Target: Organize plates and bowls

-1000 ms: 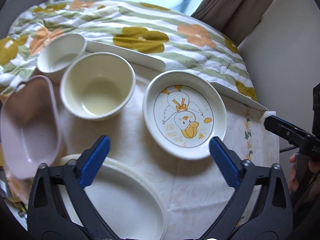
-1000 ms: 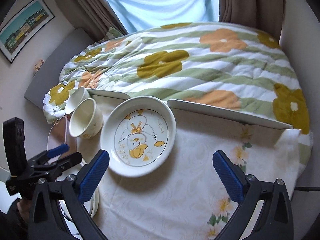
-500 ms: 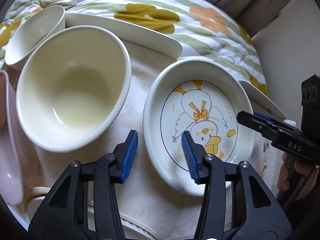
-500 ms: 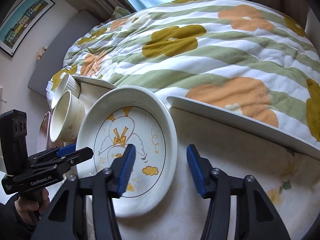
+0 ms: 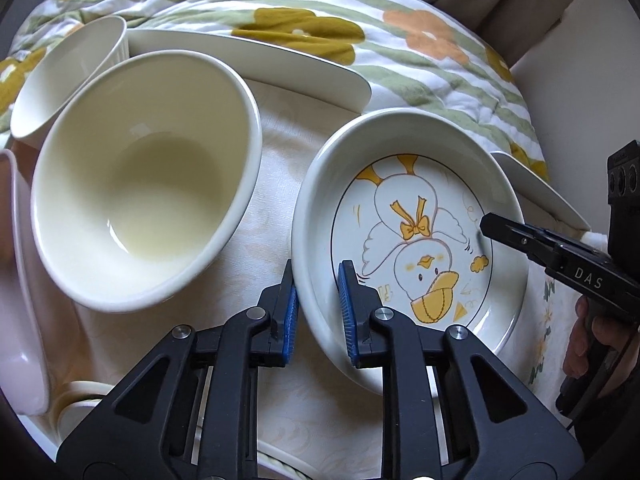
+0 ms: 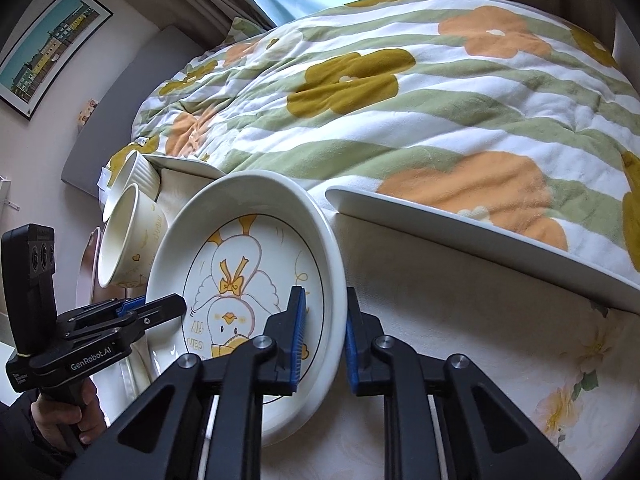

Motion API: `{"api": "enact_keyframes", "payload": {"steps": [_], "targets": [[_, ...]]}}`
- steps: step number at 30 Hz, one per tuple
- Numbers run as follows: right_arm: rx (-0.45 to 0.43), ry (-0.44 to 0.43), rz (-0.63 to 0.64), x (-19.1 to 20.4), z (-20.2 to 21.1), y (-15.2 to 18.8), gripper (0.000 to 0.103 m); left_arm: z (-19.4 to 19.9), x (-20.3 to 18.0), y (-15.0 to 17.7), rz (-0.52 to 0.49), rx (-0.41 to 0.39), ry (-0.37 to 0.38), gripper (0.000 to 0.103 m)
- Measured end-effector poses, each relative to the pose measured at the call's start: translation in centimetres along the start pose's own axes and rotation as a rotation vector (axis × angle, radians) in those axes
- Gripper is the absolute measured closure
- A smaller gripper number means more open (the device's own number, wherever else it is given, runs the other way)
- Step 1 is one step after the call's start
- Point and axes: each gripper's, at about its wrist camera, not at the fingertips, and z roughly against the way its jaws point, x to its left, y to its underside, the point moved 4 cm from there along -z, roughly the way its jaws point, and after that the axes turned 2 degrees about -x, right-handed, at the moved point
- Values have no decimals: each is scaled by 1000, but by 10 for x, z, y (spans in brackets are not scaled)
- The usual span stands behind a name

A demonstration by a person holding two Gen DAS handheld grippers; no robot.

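Note:
The white duck plate lies on the tablecloth, to the right of the cream bowl. My left gripper is shut on the plate's left rim, one blue pad inside the rim and one outside. My right gripper is shut on the opposite rim of the same duck plate in the same way. In the left wrist view the right gripper reaches over the far rim. In the right wrist view the left gripper sits at the plate's left edge.
A small ribbed bowl stands behind the cream bowl, and a pink dish lies at the far left. White tray rims border the flowered quilt behind the table. Part of another white plate shows under my left gripper.
Both grippers came down to the duck plate from above and closed, the left on its left rim and the right on its right rim. The plate itself has not visibly moved.

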Motion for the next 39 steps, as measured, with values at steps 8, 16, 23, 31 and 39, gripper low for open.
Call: {"api": "enact_keyframes", "payload": {"steps": [8,16,23,31,39], "targets": [[-52,-22,-20,6,25,5,87,28,-12,-2,-37,-58,5,86],[-128,-14,-15,33,83,19,87,94,-24,6,-89,-154,35,86],[-172,-3,36,78,125,51,87,153,-9,34,-106,-222,64,86],[-183,-52,65,132,132,103,87,199,40,90,-91,-194,26,86],[-134,-42,2,164,102,144,87,197,87,123,-127,-141,30,86]]}}
